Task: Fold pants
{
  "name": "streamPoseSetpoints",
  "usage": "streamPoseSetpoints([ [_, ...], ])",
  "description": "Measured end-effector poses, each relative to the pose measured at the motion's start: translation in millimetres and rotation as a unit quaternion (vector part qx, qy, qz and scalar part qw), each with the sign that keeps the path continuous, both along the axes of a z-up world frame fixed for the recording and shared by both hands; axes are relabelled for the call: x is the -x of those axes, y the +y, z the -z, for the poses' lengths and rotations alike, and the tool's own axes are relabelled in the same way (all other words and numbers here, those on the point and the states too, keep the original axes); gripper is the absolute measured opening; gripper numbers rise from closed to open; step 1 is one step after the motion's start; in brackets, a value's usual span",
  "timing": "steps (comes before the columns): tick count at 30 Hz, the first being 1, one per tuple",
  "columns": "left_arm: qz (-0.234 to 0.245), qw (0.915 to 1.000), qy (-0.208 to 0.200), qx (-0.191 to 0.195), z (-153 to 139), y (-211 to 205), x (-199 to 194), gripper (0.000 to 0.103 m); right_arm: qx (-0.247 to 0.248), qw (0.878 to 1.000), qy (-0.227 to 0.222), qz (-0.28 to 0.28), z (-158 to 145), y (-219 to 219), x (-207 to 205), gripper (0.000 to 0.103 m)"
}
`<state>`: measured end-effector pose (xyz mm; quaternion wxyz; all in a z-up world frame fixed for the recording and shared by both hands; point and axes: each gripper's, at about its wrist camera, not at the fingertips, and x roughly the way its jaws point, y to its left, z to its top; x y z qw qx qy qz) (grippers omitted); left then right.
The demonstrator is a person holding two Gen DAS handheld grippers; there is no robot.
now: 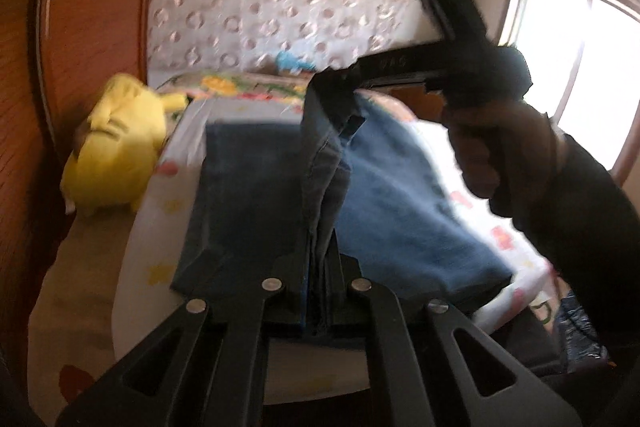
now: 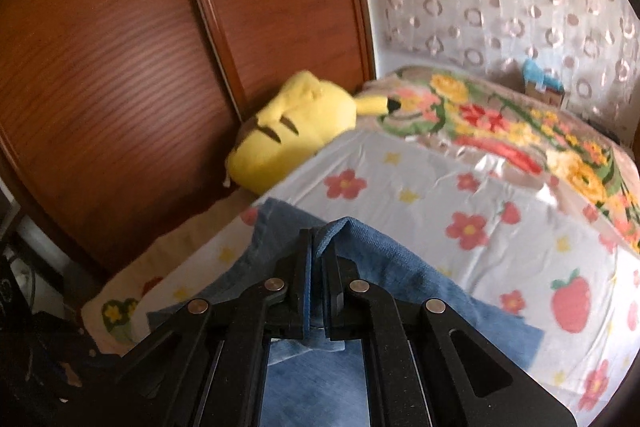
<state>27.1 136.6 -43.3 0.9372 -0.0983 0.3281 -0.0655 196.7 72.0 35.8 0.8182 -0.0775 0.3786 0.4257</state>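
- Pants (image 1: 248,203): the blue denim lies on the bed, over the white sheet (image 2: 500,211) printed with red flowers, and one edge of it is lifted off the surface between your two tools.
- Your left tool (image 1: 320,291) is clenched on a bunched fold of the denim, which rises in a ridge straight ahead of it.
- Your right tool (image 2: 318,283) is likewise pinched shut on a peak of the cloth; in the left wrist view it appears higher up (image 1: 340,107), held by your right hand (image 1: 492,147).
- The frames are blurred, so the held edge is probably a hem or waistband, but you cannot tell which.
- A yellow plush toy (image 2: 296,131) lies at the bed's far side, against the wooden wardrobe doors (image 2: 160,47).
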Motion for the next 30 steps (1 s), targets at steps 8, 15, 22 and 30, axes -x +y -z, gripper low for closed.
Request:
streamPoseSetpoints([
  [8,-0.023,0.9988,0.043,0.004,36.1,7.0,-5.0,0.005,0.031,0.999,-0.005,0.010,20.7,11.0,1.4,0.047],
  [15,-0.037,0.9985,0.040,0.005,37.6,17.4,-1.2,0.010,0.032,0.998,-0.056,0.019,6.5,-29.5,17.5,0.048],
  [22,-0.040,0.9981,0.046,0.004,42.4,23.8,-1.0,0.013,0.069,0.995,-0.062,0.043,31.6,-62.6,12.4,0.048],
  [30,-0.044,0.9982,0.040,-0.007,38.5,18.3,3.0,0.013,0.079,0.992,-0.046,0.090,62.3,-116.3,27.2,0.049],
])
